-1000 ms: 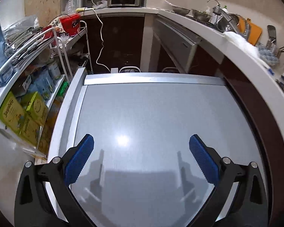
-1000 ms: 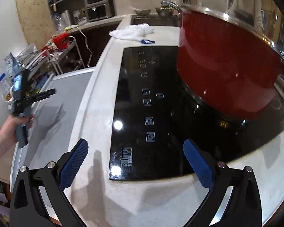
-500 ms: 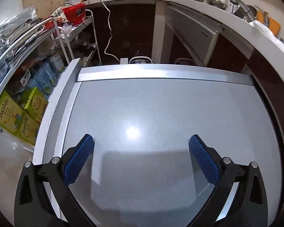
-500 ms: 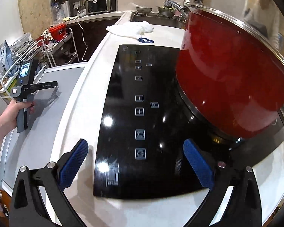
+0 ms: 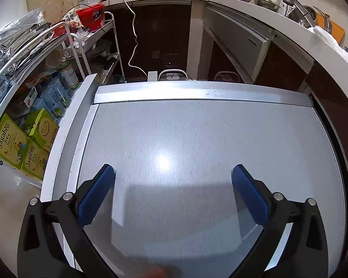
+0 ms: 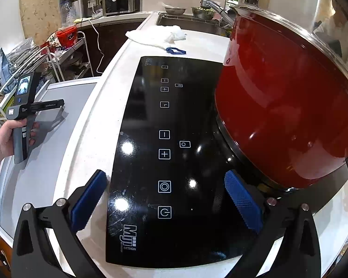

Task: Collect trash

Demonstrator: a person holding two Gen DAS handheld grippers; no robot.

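The white counter (image 6: 85,139) curved through the kitchen, and set into it was the black induction hob (image 6: 174,162), with a big red pot (image 6: 290,106) standing on its right side. Below the counter's left edge sat a grey, flat-topped appliance (image 5: 197,150), its brushed lid catching a ceiling light. Left of that stood a white wire rack (image 5: 65,37) crowded with foil bags, tins and green Jagabee boxes (image 5: 14,148). A white cloth (image 6: 157,36) lay crumpled on the counter near the sink, with a small blue loop (image 6: 175,51) just beside it.

The left gripper (image 5: 173,192) hung over the grey lid with its blue-padded jaws spread wide and nothing between them; from the right wrist view I saw the person's left hand (image 6: 5,139) wrapped around its handle. The right gripper (image 6: 165,199) hovered over the hob's touch controls, jaws likewise wide and empty.

As for trash, I could not pick out any piece for certain; the cloth and blue loop were the only loose things on the counter.
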